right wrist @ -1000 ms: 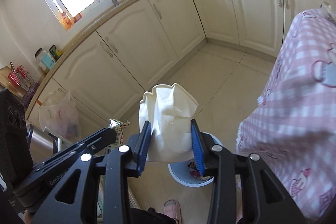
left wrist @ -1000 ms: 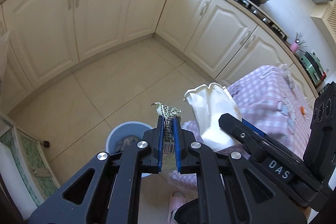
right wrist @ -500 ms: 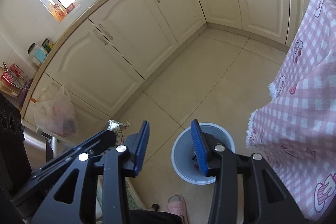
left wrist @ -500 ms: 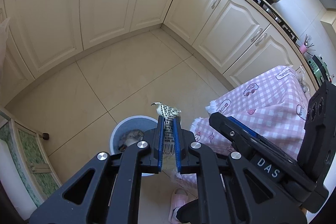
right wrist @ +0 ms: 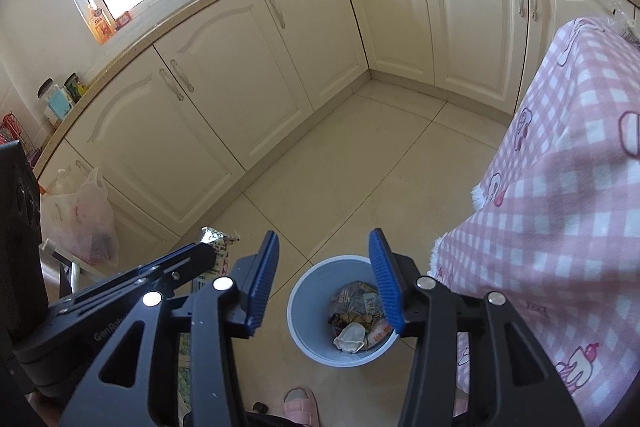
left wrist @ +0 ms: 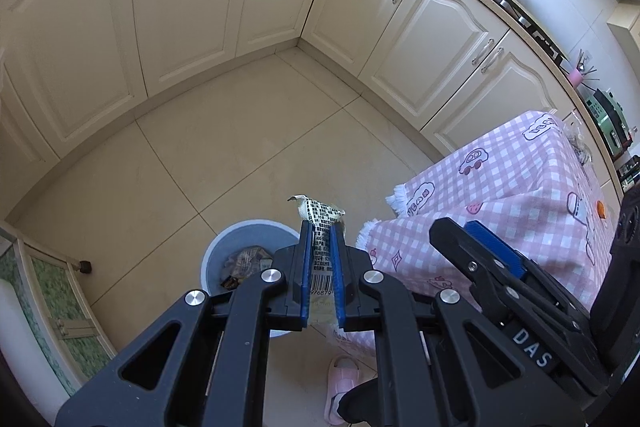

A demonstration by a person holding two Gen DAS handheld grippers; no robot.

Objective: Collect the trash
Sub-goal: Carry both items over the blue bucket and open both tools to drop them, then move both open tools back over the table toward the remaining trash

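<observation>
My left gripper (left wrist: 321, 231) is shut on a printed snack wrapper (left wrist: 320, 217) with a barcode, held above and just right of a light blue trash bin (left wrist: 224, 241) on the floor. The wrapper (right wrist: 218, 241) also shows in the right wrist view. My right gripper (right wrist: 324, 251) is open and empty, directly above the bin (right wrist: 308, 327). The bin holds several wrappers and a crumpled white bag (right wrist: 352, 335).
A table with a pink checked cloth (left wrist: 520, 187) stands right of the bin. Cream cabinets (left wrist: 180, 7) line the far walls. A plastic bag (right wrist: 80, 219) hangs at left. A pink slipper (right wrist: 300, 403) lies near the bin.
My right gripper opened and let go of the white bag, which now lies in the bin. Both grippers moved closer over the bin. The left still holds the wrapper.
</observation>
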